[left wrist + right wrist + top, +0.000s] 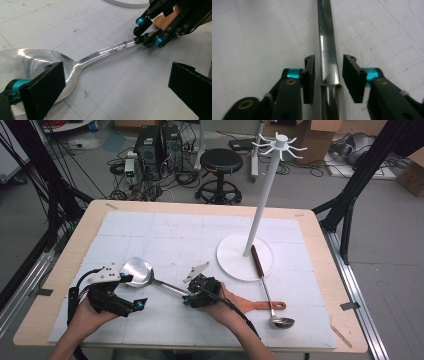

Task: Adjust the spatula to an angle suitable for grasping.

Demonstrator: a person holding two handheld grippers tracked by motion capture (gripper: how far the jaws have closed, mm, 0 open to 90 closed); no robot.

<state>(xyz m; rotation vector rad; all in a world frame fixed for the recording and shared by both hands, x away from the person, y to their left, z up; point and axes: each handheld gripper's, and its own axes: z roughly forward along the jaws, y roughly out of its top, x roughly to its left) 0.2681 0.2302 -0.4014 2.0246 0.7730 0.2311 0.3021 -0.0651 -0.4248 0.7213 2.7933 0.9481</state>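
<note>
The steel spatula (pixel 145 274) is seen lying flat on the white mat (pixel 165 235), handle toward four o'clock. Its handle is straddled, untouched, by the part-open right gripper (pixel 328 72). The left gripper (pixel 115 85), spread wide, holds nothing beside the blade.

Steel spatula (pixel 75 65): polished metal, mirror-glossy, blade and handle smooth with bright reflections; right gripper (pixel 328 75) pads matt black, ribbed, with glossy anodised teal pins; left gripper (pixel 120 87) pads coarse matt black, finely toothed; mat (pixel 165 235), centre of the high view, matt white, grid-scored, scuffed and speckled; table (pixel 320 245) edge pale wood, matt; ladle (pixel 272 302), lower right, shiny metal bowl with a brown wood-look handle; rack (pixel 232 255) smooth white, plastic-looking; orange spatula (pixel 260 306) smooth, satin.
</note>
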